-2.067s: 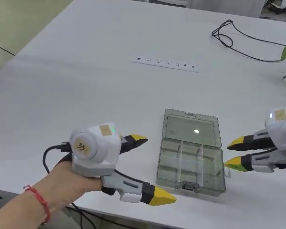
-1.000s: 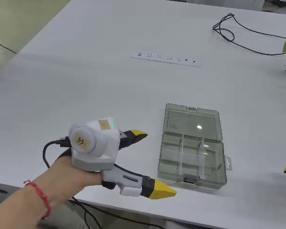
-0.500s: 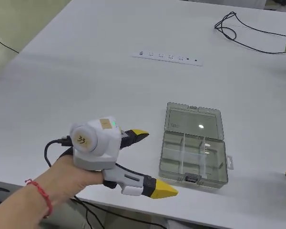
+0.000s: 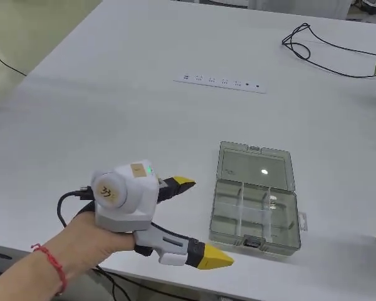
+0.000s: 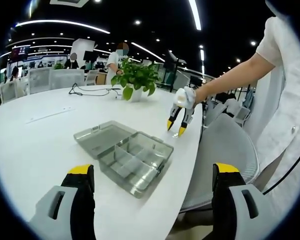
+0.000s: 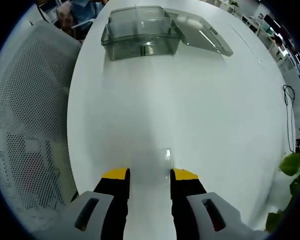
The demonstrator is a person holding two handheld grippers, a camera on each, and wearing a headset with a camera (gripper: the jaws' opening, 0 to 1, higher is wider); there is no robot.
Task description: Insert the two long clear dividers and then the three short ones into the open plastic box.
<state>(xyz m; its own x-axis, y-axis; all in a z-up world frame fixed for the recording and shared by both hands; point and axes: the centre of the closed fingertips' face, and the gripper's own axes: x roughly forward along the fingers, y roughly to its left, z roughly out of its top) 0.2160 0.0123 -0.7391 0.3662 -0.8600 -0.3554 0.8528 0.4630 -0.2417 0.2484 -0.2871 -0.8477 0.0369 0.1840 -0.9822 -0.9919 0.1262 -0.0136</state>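
On the white counter (image 4: pixel 113 94), the biggest thing that matters is the open plastic box (image 4: pixel 255 216), sitting near the front edge with its lid (image 4: pixel 255 164) folded flat behind it. There are clear partitions in it already, splitting it into compartments, but it's clear on clear so I honestly can't count which ones are in. The left hand-held gripper (image 4: pixel 199 219) is off to the left of the box, apart from it, jaws spread wide with nothing in them. The right hand-held gripper (image 6: pixel 150 174) is low over the counter well out to the box's right, jaws parted a bit and also empty. Just ahead of its tips, lying flat and closer to one jaw than the other, is a small clear piece (image 6: pixel 167 155) that looks to me like one of the short dividers. My guess on handling: it's thin, light, stiff and pretty slick, and flat on a smooth top like that it'll want to skid away rather than get picked up. I'd pinch it across its two long edges near the middle, gently, since thin clear plastic like this can bow or crack if you clamp down hard. The ends have to be free to drop into the wall slots, so grab the top edge, not the ends. The box looks light too, so it may slide when pressed on.
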